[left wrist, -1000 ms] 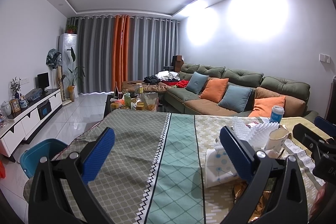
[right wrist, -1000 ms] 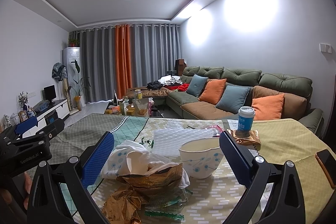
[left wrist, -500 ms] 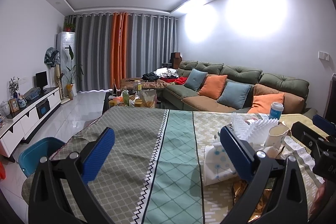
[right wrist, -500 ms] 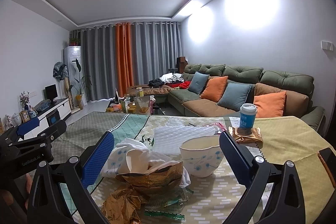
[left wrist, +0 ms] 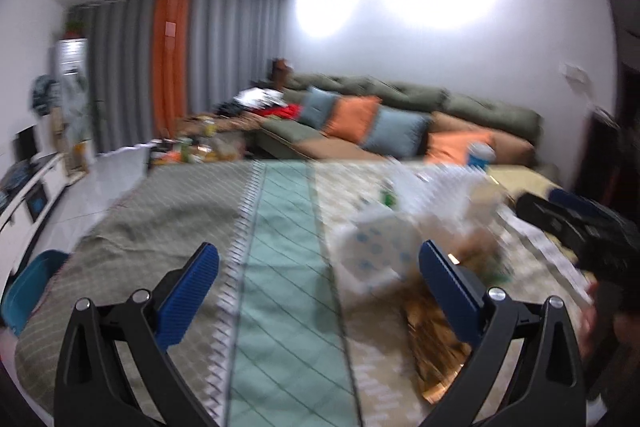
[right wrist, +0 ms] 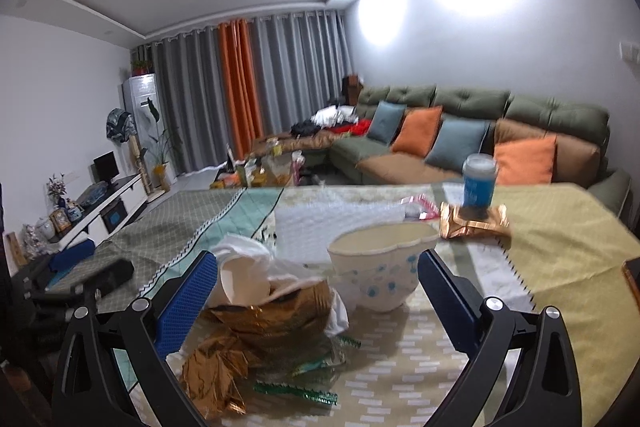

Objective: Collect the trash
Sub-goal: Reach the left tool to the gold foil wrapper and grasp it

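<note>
Both wide open: right hand-held gripper (right wrist: 318, 279) lines up on the wrappers (right wrist: 256, 323); left hand-held gripper (left wrist: 318, 281) hovers beside; next, close in and pinch.

Green sofa (right wrist: 480, 107) with orange cushions (right wrist: 418, 131); grey curtains (right wrist: 296, 83).

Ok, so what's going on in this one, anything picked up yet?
A person holds a gripper in each hand over a table strewn with trash. Neither has picked anything up: the left gripper and right gripper are both open and empty. The right one faces a pile of gold wrappers, a crumpled paper cup and a dotted paper bowl. A blue cup stands on another gold wrapper farther back. The left view is blurred.
</note>
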`<state>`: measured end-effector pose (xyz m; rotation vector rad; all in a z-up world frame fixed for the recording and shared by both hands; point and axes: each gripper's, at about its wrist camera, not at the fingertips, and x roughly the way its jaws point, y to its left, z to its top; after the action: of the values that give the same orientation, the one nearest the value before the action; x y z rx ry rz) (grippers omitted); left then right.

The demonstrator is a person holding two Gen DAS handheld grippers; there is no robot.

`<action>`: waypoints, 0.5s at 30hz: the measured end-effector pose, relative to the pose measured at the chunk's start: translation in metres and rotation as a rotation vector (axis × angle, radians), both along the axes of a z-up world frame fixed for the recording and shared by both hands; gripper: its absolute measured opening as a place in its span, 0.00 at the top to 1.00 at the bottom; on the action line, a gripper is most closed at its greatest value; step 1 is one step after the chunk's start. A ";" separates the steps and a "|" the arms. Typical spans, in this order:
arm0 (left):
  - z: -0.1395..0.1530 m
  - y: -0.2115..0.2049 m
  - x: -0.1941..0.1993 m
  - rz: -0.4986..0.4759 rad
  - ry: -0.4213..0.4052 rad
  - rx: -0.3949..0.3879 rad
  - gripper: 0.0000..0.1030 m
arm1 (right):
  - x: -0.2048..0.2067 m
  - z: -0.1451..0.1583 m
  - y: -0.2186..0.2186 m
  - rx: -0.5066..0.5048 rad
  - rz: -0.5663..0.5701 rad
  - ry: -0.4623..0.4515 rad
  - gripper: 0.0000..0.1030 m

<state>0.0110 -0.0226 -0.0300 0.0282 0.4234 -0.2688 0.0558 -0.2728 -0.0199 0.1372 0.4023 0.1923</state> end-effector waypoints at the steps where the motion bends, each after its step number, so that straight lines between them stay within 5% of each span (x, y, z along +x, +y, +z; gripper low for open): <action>1: -0.006 -0.006 -0.001 -0.049 0.023 0.011 0.03 | 0.002 -0.003 -0.002 0.018 0.022 0.022 0.03; 12: -0.055 -0.048 0.001 -0.359 0.271 0.011 0.15 | 0.014 -0.022 0.013 0.021 0.191 0.143 0.23; 15: -0.063 -0.053 0.006 -0.383 0.323 0.016 0.31 | 0.023 -0.025 0.018 0.015 0.216 0.167 0.33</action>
<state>0.0167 -0.0761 -0.0931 0.0825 0.7424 -0.6528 0.0784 -0.2553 -0.0452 0.1251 0.5829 0.3989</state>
